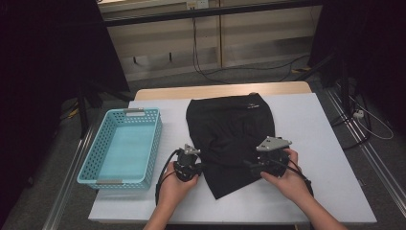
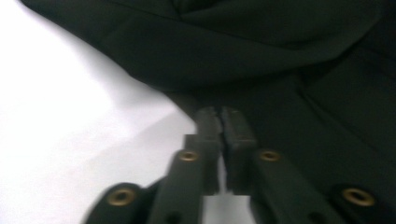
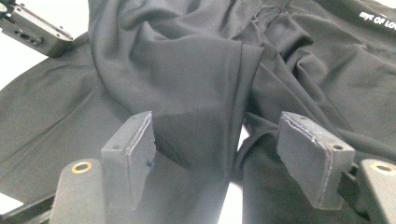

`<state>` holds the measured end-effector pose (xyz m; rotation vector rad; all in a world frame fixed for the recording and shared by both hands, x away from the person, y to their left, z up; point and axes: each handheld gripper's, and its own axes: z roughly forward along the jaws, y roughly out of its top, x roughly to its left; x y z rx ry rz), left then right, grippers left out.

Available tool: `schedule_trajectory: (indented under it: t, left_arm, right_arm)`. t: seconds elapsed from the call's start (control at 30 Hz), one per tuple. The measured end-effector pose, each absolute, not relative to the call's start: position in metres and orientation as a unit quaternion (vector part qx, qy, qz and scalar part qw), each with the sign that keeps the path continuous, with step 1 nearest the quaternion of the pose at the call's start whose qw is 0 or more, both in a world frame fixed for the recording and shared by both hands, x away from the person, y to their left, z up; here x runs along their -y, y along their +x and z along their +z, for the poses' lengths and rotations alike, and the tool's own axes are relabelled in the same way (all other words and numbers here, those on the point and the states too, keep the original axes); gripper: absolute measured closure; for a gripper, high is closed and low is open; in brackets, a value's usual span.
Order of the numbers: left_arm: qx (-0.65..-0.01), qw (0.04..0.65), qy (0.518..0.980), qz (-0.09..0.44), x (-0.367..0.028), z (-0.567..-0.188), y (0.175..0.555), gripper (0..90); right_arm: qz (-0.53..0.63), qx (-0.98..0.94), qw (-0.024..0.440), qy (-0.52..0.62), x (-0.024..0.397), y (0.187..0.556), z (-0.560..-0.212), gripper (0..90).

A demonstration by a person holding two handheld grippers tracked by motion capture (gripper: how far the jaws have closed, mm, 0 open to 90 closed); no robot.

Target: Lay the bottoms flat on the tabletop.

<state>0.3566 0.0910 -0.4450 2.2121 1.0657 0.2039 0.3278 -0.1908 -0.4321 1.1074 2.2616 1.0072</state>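
Fabric, black and matte, lies in soft creases across the middle of the white table (image 1: 311, 124): a single garment (image 1: 232, 129), broad at the far end and narrowing to a rumpled near edge, with small white lettering (image 3: 377, 19) printed near its far hem; the lettering is too small to read whole; the cloth is thin and smooth, gathered in folds where the two grippers meet it. One turquoise plastic basket (image 1: 125, 146) sits at the table's left edge, rectangular, its walls pierced with rows of small holes, a grey handle at each short end; its floor is bare. Two grippers are at the garment's near edge, one in each hand; the left gripper (image 1: 187, 164) sits at the cloth's near left border, and in the left gripper view (image 2: 219, 122) its jaws are pressed together where the hem meets the white surface, though whether fabric lies between them cannot be told; the right gripper (image 1: 266, 160), topped by a grey three-cornered plate, rests over the near right part, and in the right gripper view (image 3: 219, 140) its jaws stand wide apart, a raised fold of the black cloth lying between them, untouched on either side.
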Motion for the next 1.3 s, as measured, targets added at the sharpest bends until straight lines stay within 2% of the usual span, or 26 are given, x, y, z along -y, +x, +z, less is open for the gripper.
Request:
schedule_trajectory:
  t: [0.43,0.63,0.7,0.73,0.77,0.83,0.93,1.0,1.07,1.2,1.3]
  left_arm:
    - [-0.425,0.332,0.840,0.062,-0.117,-0.439,0.366,90.0]
    - [-0.426,0.356,0.830,0.054,-0.118,-0.439,0.367,89.7]
    - [-0.423,0.360,0.830,0.047,-0.114,-0.439,0.366,78.8]
    - [-0.422,0.364,0.829,0.050,-0.112,-0.439,0.365,69.2]
    - [-0.420,0.362,0.831,0.051,-0.111,-0.439,0.365,63.3]
    - [-0.419,0.363,0.830,0.063,-0.106,-0.442,0.364,54.7]
    - [-0.406,0.348,0.841,0.080,-0.100,-0.447,0.361,51.6]
    - [-0.399,0.333,0.848,0.104,-0.095,-0.446,0.358,54.5]
    - [-0.394,0.335,0.850,0.098,-0.093,-0.446,0.356,67.9]
    - [-0.390,0.339,0.854,0.069,-0.091,-0.446,0.354,87.7]
    - [-0.389,0.337,0.855,0.068,-0.089,-0.445,0.354,89.7]
  right_arm:
    - [0.368,-0.813,0.201,0.404,0.196,0.324,-0.435,31.0]
    - [0.355,-0.824,0.186,0.400,0.191,0.326,-0.441,40.7]
    - [0.353,-0.824,0.187,0.401,0.192,0.326,-0.442,40.7]
    - [0.353,-0.824,0.188,0.402,0.193,0.327,-0.442,40.6]
    - [0.355,-0.824,0.187,0.400,0.193,0.327,-0.442,40.4]
    - [0.356,-0.823,0.186,0.401,0.194,0.327,-0.442,39.1]
    - [0.356,-0.825,0.188,0.397,0.193,0.326,-0.442,38.2]
    - [0.356,-0.826,0.188,0.395,0.192,0.325,-0.442,37.9]
    - [0.355,-0.826,0.187,0.395,0.192,0.325,-0.442,37.6]
    - [0.356,-0.827,0.186,0.394,0.190,0.325,-0.443,37.5]
    - [0.356,-0.828,0.185,0.393,0.189,0.325,-0.443,37.6]
